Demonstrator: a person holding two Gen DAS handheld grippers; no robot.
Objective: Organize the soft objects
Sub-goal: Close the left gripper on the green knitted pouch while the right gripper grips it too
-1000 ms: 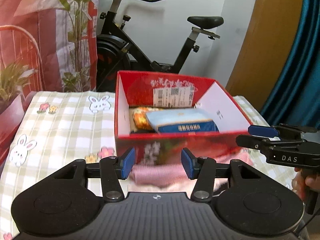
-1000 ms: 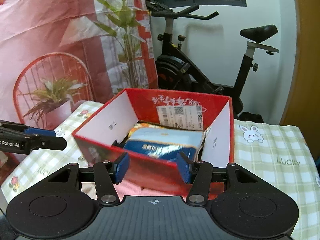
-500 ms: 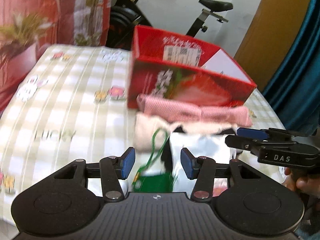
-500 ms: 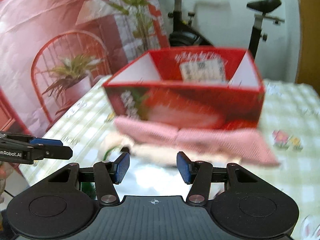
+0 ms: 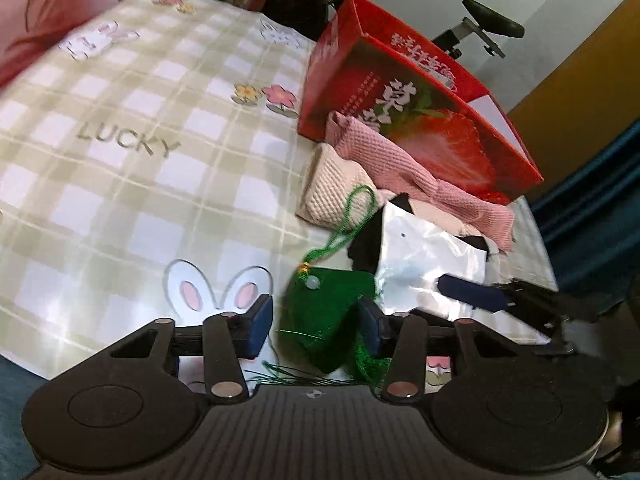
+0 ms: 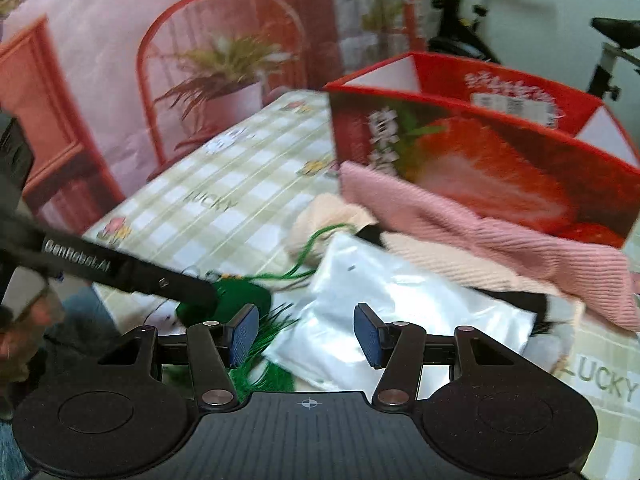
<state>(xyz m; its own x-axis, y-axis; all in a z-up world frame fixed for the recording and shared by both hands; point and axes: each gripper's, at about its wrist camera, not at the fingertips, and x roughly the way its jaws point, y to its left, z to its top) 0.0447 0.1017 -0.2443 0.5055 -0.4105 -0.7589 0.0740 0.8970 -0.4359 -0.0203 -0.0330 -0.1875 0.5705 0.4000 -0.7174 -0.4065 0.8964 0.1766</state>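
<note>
While both claws are hanging low over the heap of soft things at the near edge of the desk, we are lining up on two separate pieces. Our left claw is standing released, its blue pads either side of the green tasselled pouch, which is lying at six o'clock in the left wrist view; the right-hand pad looks to be touching or just beside the pouch, the left-hand one apart from it. Our right claw is also spread wide, gripping nothing, and is hovering over the silvery plastic packet, which is lying just beside the pouch and partly over a black-and-white piece. Behind them, toward one o'clock, the cream knit cloth and the pink knit cloth are resting against the front wall of the red strawberry box.

To do this step well, we judge, we should be centring the pouch's body between the pads, not its loop cord or fringe, which would slip and drag. We would be closing gently, since the fabric gives. For the packet, taking an edge seems wiser than the slick flat face, and keeping the two claws from crossing matters.
</note>
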